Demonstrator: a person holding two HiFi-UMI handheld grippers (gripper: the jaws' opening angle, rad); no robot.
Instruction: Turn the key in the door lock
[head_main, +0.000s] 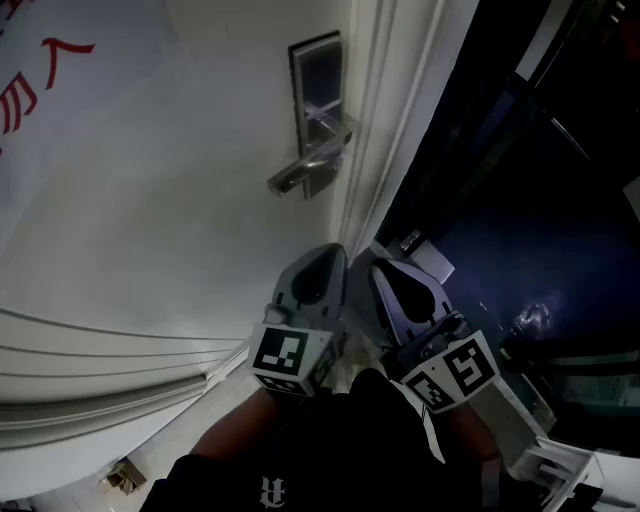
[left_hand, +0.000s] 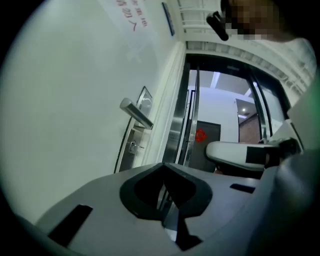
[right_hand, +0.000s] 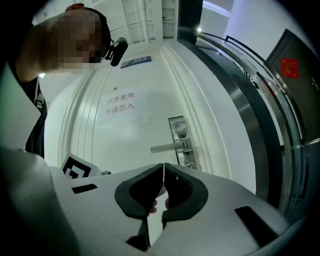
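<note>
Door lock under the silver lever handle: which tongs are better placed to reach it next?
Probably right. The right tongs point almost straight at the silver door lock; the left tongs aim past it toward the doorway. Both are shut, empty.

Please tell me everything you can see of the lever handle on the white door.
The lever handle looks like brushed silver metal. It sits on a tall narrow metal plate near the edge of the white door, lying level and pointing away from that edge. A small lock cylinder is below it. Nothing touches it.
</note>
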